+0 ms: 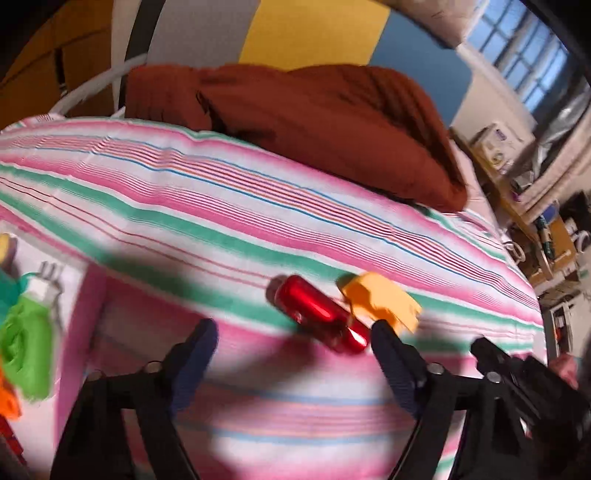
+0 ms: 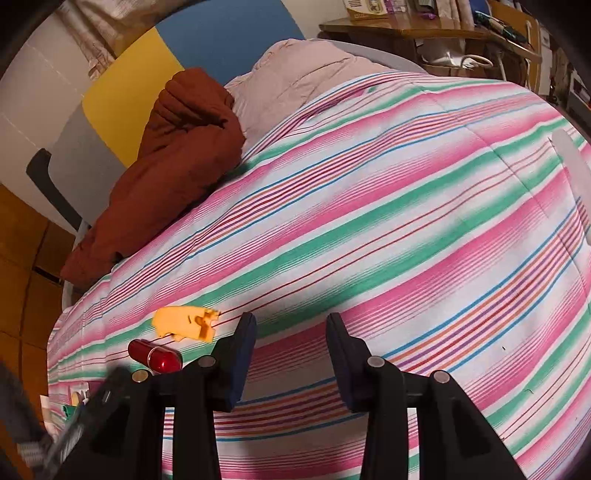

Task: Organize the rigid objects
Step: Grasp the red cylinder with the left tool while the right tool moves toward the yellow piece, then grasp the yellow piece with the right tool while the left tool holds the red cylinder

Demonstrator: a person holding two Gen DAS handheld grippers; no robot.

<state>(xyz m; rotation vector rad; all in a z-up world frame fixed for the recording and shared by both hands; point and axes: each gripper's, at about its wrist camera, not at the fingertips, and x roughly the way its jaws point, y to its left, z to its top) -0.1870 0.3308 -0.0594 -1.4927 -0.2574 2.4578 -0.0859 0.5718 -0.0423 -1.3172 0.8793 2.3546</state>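
Observation:
A shiny red capsule-shaped case (image 1: pixel 317 314) lies on the striped bedspread (image 1: pixel 221 206), touching a flat orange plastic piece (image 1: pixel 380 301) on its far side. My left gripper (image 1: pixel 293 332) hovers just in front of the case with its jaws wide apart. The right fingertip (image 1: pixel 384 336) is close to the case's near end, and nothing is pinched. In the right wrist view the red case (image 2: pixel 155 356) and the orange piece (image 2: pixel 186 325) lie to the left of my right gripper (image 2: pixel 291 328). Its jaws stand apart over bare bedspread and hold nothing.
A pink-edged container (image 1: pixel 79 332) at the left holds a green item (image 1: pixel 26 343), a white plug (image 1: pixel 42 288) and other colourful things. A brown blanket (image 1: pixel 314 122) is bunched at the bed's far end. A cluttered wooden desk (image 2: pixel 424 29) stands beyond the bed.

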